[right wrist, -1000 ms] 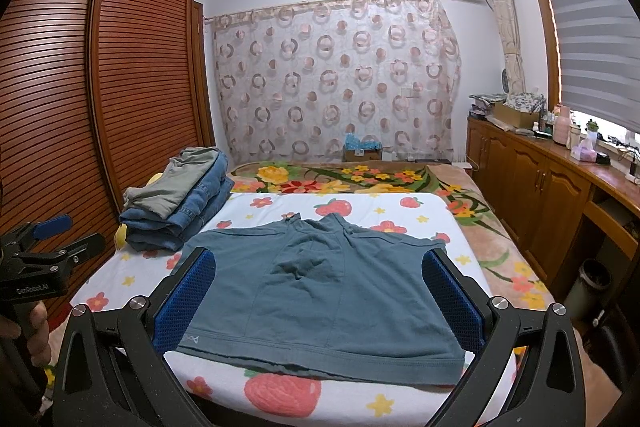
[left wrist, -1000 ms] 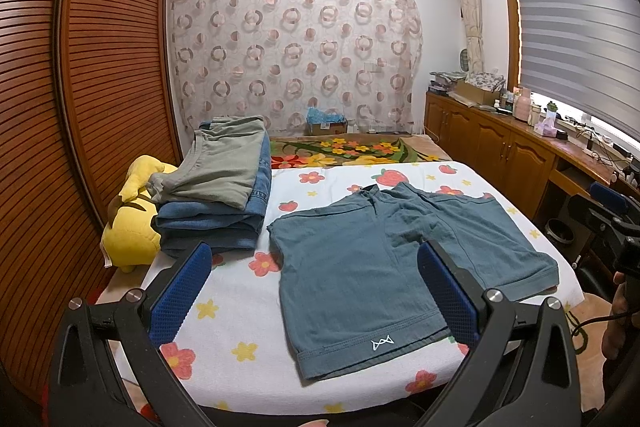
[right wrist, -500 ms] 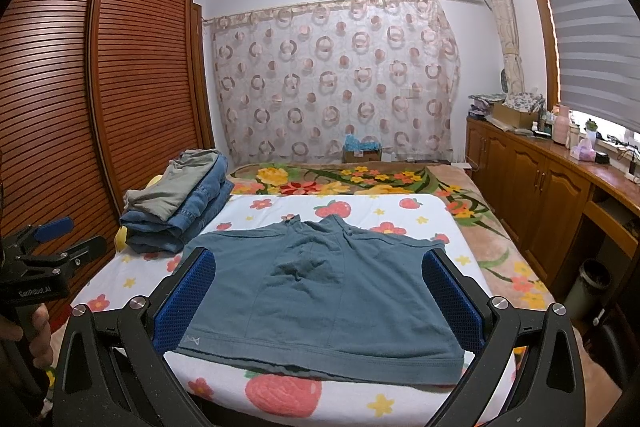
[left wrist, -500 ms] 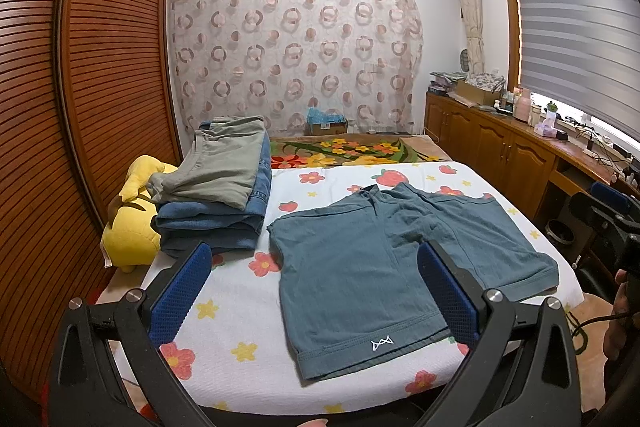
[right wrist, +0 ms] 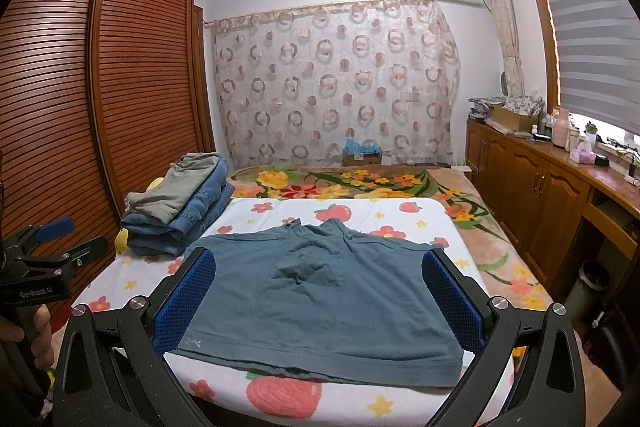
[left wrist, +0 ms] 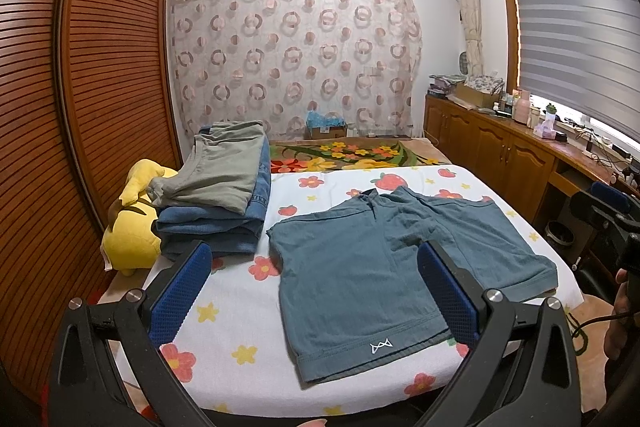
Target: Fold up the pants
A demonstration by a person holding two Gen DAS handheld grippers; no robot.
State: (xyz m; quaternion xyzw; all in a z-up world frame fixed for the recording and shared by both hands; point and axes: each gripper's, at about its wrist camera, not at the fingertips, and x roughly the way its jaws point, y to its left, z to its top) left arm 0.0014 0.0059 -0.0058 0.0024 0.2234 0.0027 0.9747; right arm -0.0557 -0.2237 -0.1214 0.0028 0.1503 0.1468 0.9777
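Observation:
A pair of teal-blue shorts [left wrist: 384,267] lies spread flat on the floral sheet of the bed [left wrist: 240,311], waistband toward me, legs pointing away. It also shows in the right wrist view [right wrist: 320,291]. My left gripper [left wrist: 312,291] is open and empty, held above the near left part of the bed. My right gripper [right wrist: 316,303] is open and empty, held over the near edge in front of the shorts. Each gripper shows at the edge of the other's view: the right one [left wrist: 608,211], the left one [right wrist: 44,247].
A stack of folded jeans and grey-green pants [left wrist: 220,195] sits at the bed's left, with a yellow plush toy [left wrist: 132,227] beside it. A louvred wooden wardrobe [left wrist: 80,107] runs along the left. Wooden cabinets [left wrist: 500,155] and a bin [right wrist: 592,283] stand on the right.

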